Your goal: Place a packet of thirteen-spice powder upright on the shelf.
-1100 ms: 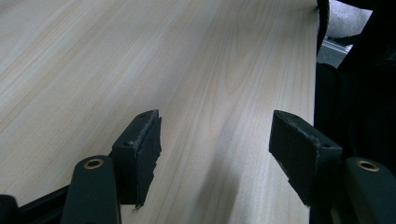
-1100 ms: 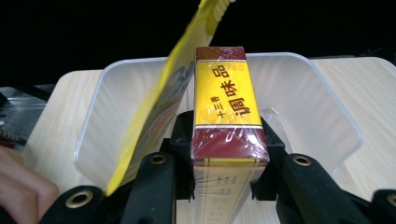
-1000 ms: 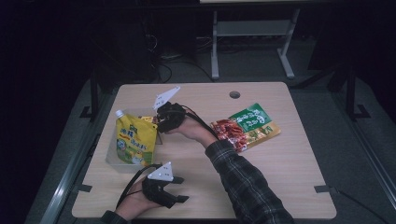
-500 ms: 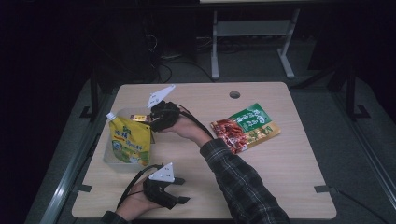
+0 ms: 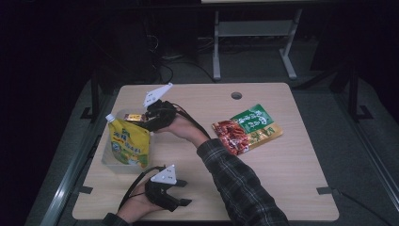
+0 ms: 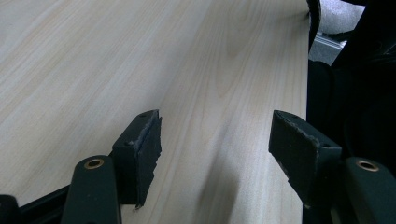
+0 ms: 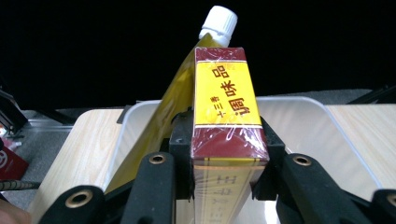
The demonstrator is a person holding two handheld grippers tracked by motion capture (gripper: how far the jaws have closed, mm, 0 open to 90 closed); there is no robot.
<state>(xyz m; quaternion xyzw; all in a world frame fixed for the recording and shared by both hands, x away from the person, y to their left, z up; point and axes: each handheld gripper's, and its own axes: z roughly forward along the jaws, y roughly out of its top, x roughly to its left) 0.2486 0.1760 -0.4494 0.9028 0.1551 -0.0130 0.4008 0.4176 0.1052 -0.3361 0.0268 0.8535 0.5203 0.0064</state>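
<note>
Far left: clear plastic bin (image 5: 109,160) on pale wooden table (image 5: 282,179), with yellow spouted pouch (image 5: 127,143) standing inside. Just above bin's far end, red-and-yellow carton (image 7: 227,107) clamped in right gripper (image 5: 148,120), long axis pointing outward over bin. Likely next: straight down into free space beside pouch. Nearer, left gripper (image 6: 212,149) resting, jaws spread, nothing held. Farther right, red-green snack packets (image 5: 247,128) lying flat.

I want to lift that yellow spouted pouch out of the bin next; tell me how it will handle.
The pouch leans on the bin wall rather than standing, so it probably flops or tips once nudged. Its glossy film looks slippery, so I'd grip near the white cap. It bulges, so it is likely full and fairly heavy for its size.
</note>
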